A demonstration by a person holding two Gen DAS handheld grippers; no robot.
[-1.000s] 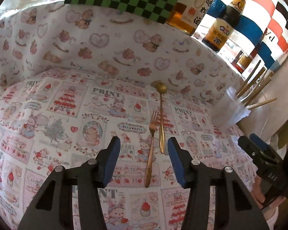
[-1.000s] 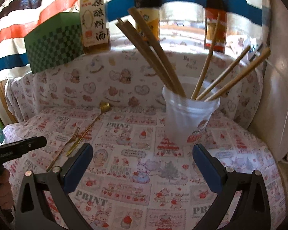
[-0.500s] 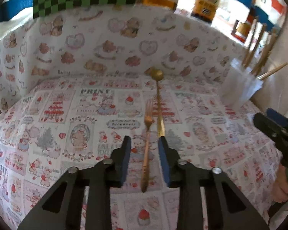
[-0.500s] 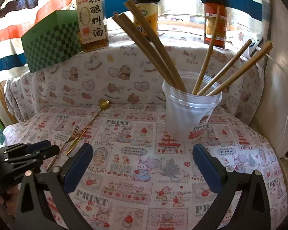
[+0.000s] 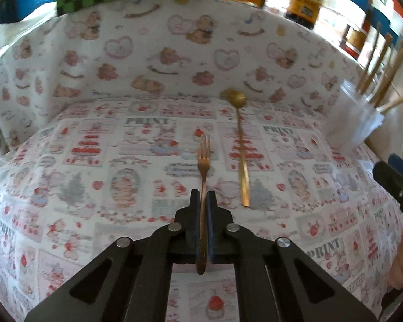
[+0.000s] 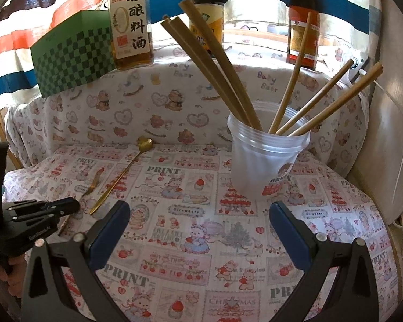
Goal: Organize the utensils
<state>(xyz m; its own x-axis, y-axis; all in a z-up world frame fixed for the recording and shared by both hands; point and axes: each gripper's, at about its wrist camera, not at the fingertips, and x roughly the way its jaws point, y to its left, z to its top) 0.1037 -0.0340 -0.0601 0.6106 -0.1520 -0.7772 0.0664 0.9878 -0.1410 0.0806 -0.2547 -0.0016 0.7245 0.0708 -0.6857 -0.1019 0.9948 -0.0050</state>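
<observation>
Where fork lies, spoon just beside, cup well apart

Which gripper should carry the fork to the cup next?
Left. The left gripper is already shut on the fork handle; the right gripper is open and empty, facing the cup.

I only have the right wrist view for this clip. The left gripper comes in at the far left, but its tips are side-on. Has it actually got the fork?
Observer: Yes. In the left wrist view the left gripper is shut on the thin copper-coloured fork, pads on its handle.
Operator: Gripped at the tines end?
Observer: No, tines point away; the handle's end sticks out behind the pads.
Operator: Is the spoon caught too?
Observer: No. The long gold spoon lies apart, right of the fork, on the printed tablecloth.
</observation>
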